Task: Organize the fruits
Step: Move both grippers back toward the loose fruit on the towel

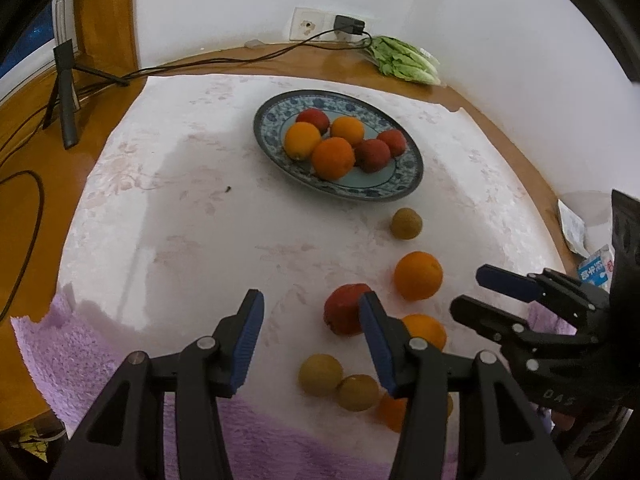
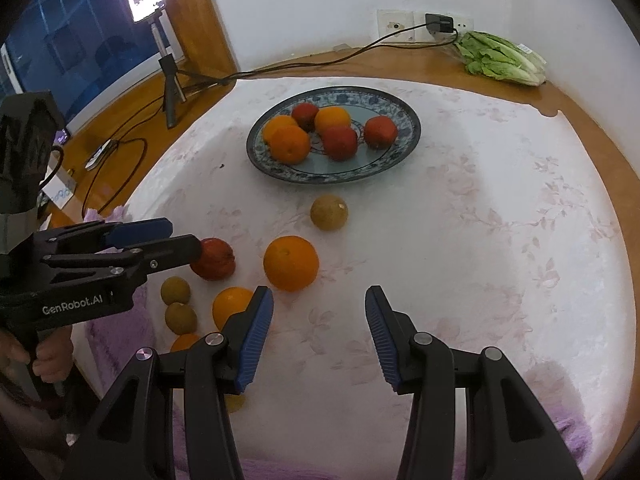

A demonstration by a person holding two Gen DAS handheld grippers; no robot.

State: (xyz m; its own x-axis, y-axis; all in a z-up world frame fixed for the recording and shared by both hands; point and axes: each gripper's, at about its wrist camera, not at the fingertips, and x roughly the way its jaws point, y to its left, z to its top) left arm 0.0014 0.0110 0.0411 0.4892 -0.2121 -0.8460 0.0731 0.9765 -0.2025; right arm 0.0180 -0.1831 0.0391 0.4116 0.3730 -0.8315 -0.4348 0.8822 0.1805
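6 fruits [image 1: 335,144] on plate [image 1: 404,184], others [image 1: 418,275] before it

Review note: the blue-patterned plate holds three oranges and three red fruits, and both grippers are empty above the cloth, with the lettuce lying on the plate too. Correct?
Not quite. The lettuce lies on the bare wood by the wall, beyond the plate, as the right wrist view shows. The rest stands: three oranges, three red fruits, left gripper and right gripper empty.

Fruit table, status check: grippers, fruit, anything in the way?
Left gripper and right gripper open, empty. Plate holds six fruits; loose red fruit nearest left. Nothing blocking.
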